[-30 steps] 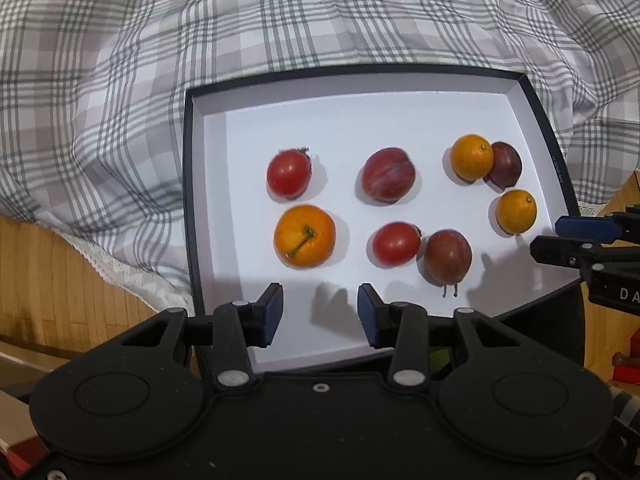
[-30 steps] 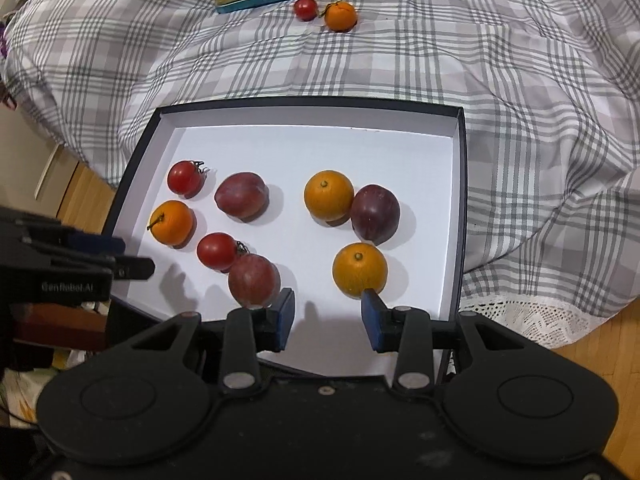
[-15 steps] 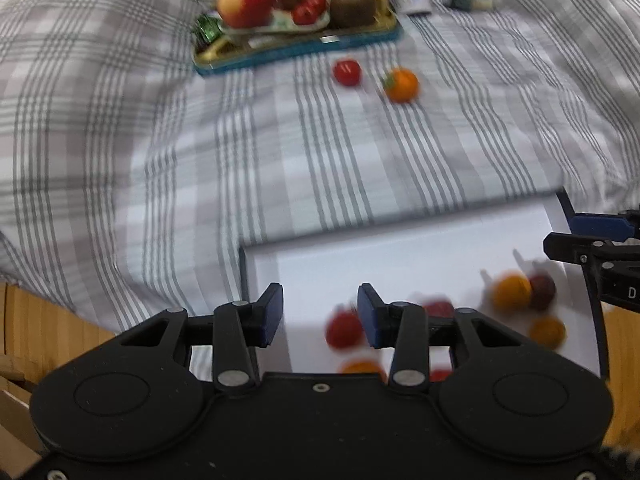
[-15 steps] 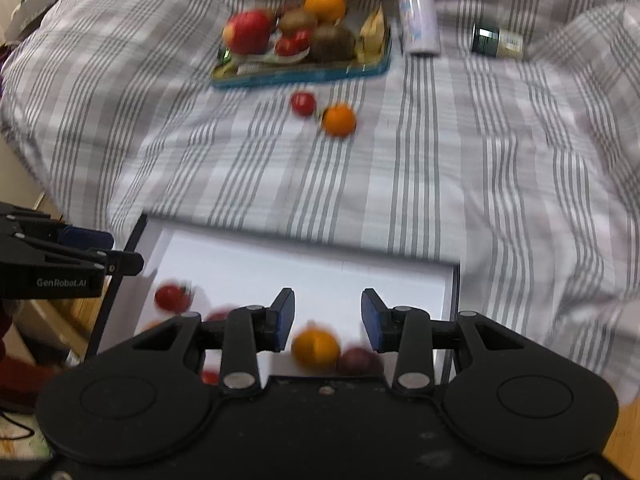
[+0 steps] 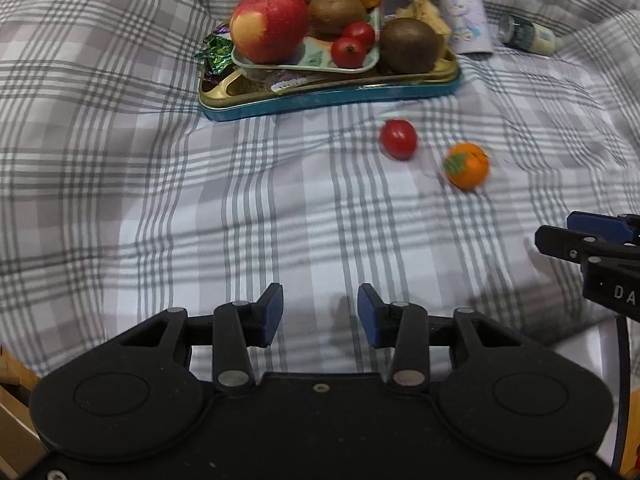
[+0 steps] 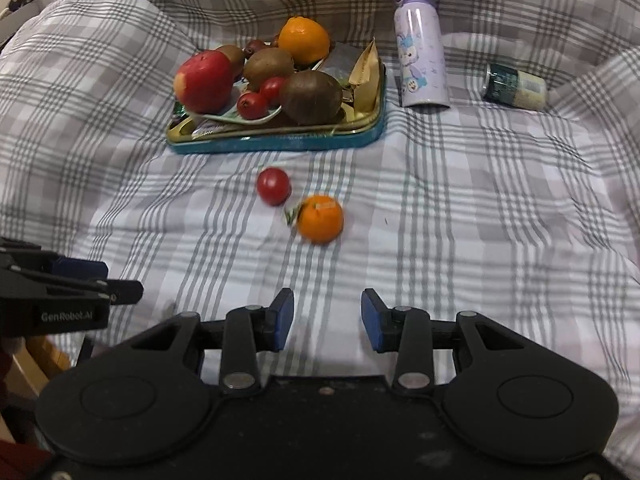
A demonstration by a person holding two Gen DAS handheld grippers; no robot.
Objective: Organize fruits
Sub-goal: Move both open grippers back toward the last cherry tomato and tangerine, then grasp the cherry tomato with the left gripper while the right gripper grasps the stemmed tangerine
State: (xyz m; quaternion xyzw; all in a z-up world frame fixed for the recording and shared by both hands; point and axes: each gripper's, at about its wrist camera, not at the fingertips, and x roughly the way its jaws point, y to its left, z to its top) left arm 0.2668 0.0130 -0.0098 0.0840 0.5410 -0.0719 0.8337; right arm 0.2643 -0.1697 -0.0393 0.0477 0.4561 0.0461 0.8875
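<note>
A small red tomato [image 5: 398,139] [image 6: 273,185] and a small orange tangerine [image 5: 467,165] [image 6: 321,218] lie loose on the plaid cloth, side by side. Behind them a teal tin tray [image 5: 332,98] [image 6: 280,143] holds an apple [image 5: 269,24], kiwis, cherry tomatoes and an orange. My left gripper [image 5: 320,314] is open and empty, well short of the loose fruit. My right gripper [image 6: 327,318] is open and empty, just short of the tangerine. Each gripper shows at the edge of the other's view. The white box is only a sliver at the lower right of the left wrist view [image 5: 600,344].
A lilac bottle [image 6: 420,46] stands right of the tray and a small dark-capped jar [image 6: 514,86] lies further right. The plaid cloth [image 6: 480,208] rises in folds at the back and sides. Wood floor shows at the lower left [image 5: 12,412].
Both grippers have lifted away from the white box of sorted fruit and moved forward over the cloth. The tray, loose tomato and tangerine are now much nearer. Both stay open.
</note>
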